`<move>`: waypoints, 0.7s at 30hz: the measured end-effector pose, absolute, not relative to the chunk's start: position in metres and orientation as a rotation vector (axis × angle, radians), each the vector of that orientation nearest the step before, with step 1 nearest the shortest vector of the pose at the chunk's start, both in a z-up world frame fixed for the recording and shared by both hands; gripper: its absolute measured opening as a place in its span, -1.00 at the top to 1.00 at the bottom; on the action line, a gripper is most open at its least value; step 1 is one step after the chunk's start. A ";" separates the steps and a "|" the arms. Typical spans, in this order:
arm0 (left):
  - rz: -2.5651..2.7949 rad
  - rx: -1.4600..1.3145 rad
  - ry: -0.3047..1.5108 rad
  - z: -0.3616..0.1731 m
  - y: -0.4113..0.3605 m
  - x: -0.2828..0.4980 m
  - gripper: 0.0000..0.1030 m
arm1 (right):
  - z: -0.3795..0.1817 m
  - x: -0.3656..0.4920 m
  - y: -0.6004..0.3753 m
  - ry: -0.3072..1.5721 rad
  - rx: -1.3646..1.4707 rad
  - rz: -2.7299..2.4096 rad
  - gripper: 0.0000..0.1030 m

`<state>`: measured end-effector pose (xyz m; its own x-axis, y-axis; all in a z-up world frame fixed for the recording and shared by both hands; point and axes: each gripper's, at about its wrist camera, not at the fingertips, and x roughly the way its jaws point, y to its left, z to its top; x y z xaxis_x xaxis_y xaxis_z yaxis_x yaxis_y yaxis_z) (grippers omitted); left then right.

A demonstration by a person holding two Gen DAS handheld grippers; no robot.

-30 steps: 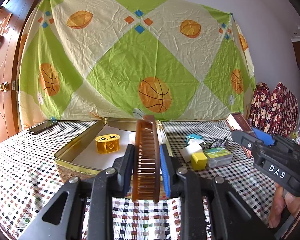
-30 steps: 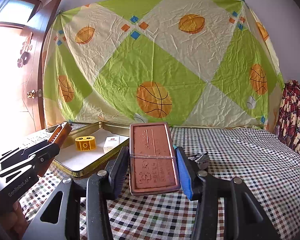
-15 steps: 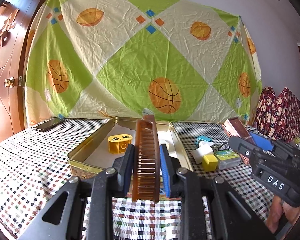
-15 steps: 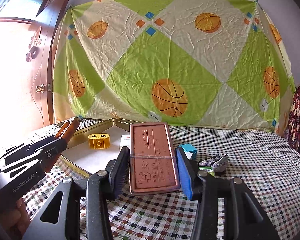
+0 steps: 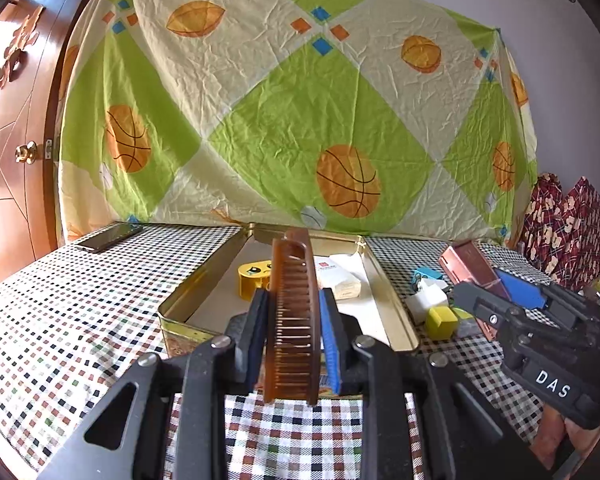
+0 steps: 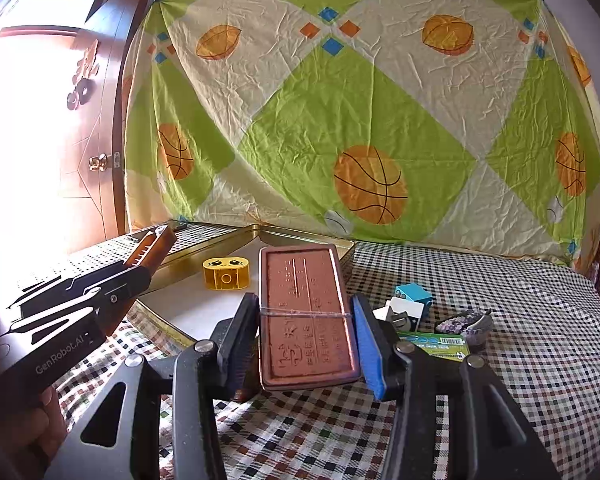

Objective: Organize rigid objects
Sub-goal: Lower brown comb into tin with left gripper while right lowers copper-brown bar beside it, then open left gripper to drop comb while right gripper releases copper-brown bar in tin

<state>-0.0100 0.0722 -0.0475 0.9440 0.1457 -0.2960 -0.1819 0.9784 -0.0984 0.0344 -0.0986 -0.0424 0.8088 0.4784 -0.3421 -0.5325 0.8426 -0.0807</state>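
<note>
Left gripper (image 5: pixel 293 332) clamped on translucent amber comb (image 5: pixel 292 312); right gripper (image 6: pixel 306 332) clamped on embossed copper-brown tin (image 6: pixel 306 312) — gold tray (image 5: pixel 384 300) ahead; phone (image 5: pixel 108 237) in left view only.

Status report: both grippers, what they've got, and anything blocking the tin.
Left gripper shut on brown comb, right gripper shut on copper-coloured case. Gold tin open ahead, yellow block and white packet inside. Nothing in the way.
</note>
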 end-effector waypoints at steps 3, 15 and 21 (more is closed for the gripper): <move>0.167 -0.129 0.338 -0.046 0.079 -0.003 0.54 | -0.041 0.038 -0.093 0.329 -0.186 0.554 0.05; 0.128 -0.176 0.515 -0.042 0.108 0.036 0.54 | -0.025 0.076 -0.053 0.448 -0.187 0.652 0.05; 0.147 -0.132 0.566 -0.036 0.115 0.059 0.54 | -0.030 0.106 -0.031 0.546 -0.192 0.681 0.04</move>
<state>0.0594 0.1146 -0.0358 0.8339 0.1019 -0.5425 -0.1747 0.9810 -0.0842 0.1064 -0.0308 -0.0302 0.6438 0.5454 -0.5368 -0.6431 0.7658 0.0067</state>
